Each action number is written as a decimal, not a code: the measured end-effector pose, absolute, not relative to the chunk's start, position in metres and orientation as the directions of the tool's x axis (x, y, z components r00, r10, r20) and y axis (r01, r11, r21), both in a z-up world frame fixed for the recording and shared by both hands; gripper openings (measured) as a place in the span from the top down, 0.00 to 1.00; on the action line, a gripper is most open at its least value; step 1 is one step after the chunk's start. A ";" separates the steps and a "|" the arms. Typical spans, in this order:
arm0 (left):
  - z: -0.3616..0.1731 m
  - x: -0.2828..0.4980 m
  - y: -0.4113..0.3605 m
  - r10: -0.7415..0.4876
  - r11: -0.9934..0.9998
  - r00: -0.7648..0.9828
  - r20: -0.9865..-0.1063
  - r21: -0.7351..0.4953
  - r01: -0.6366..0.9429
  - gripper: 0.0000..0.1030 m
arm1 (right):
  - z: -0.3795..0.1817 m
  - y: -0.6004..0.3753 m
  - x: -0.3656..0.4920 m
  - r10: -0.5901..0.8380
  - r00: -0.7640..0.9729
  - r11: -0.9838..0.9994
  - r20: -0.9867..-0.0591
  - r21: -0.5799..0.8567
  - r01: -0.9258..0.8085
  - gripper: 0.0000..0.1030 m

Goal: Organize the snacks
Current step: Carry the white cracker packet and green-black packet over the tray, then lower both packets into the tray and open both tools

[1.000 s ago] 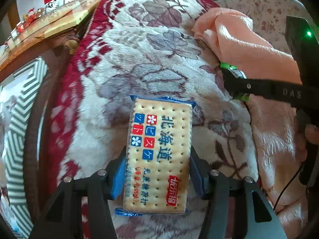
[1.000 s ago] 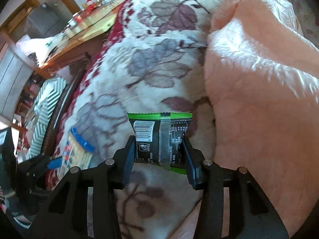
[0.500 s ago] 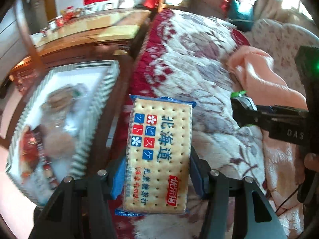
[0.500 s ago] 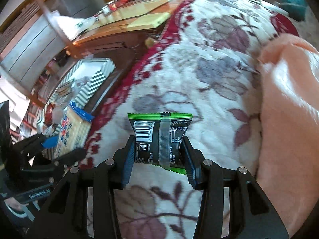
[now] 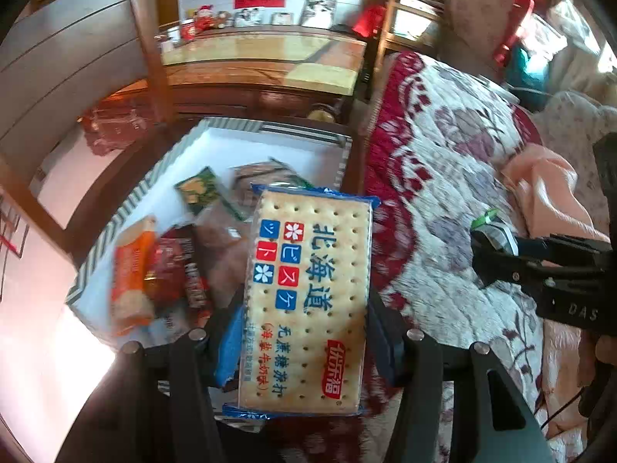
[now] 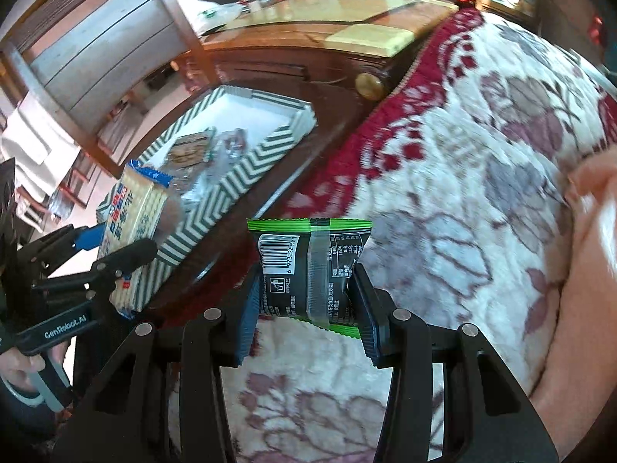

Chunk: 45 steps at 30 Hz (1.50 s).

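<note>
While the left gripper [image 5: 306,332] is clamped on the cracker pack [image 5: 306,293], the left wrist view shows that pack held upright over the near right part of the striped tray [image 5: 115,227]. The tray already holds several snacks [image 5: 154,270], blurred, on its near left side. The quilt [image 5: 443,193] lies to the right, with the right gripper [image 5: 497,247] above it.

In the right wrist view, the right gripper [image 6: 306,301] is clamped on the green-edged packet [image 6: 308,266], held above the quilt [image 6: 443,212] edge, well apart from the tray [image 6: 231,169] to its left. The cracker pack [image 6: 131,212] sits at the tray's near end.

Risk, as a judgement: the wrapper is slick and the packet soft, so a loose grip may let it slip onto the quilt before reaching the tray. Releasing both together may cause the packs to collide or land on the tray's piled snacks and slide out.
</note>
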<state>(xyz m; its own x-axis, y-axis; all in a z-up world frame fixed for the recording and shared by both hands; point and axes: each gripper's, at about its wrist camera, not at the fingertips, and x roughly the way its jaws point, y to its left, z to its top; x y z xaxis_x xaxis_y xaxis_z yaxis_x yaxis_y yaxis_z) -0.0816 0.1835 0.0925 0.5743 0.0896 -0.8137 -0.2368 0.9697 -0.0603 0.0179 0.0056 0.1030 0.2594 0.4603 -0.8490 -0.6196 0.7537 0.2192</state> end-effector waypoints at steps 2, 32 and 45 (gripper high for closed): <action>0.093 -0.084 0.191 0.102 0.965 0.574 -0.812 -0.060 -0.255 0.43 | 0.105 0.017 0.016 0.463 0.251 0.740 -0.850 0.214 -0.637 0.57; 0.066 -0.086 0.276 0.163 0.892 0.500 -0.850 -0.089 -0.443 0.43 | 0.088 0.173 0.020 0.432 0.114 0.582 -0.895 0.179 -0.793 0.57; 0.060 -0.072 0.290 0.176 0.881 0.487 -0.855 -0.084 -0.465 0.44 | 0.074 0.222 0.050 0.401 0.140 0.596 -0.905 0.142 -0.790 0.57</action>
<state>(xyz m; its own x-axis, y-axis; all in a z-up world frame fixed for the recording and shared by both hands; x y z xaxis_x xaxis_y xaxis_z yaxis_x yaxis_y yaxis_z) -0.0718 0.2895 0.0597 0.4871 0.1757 -0.8555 -0.4648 0.8815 -0.0836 0.0501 0.2218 0.0741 0.1404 0.4011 -0.9052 -0.7901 0.5964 0.1418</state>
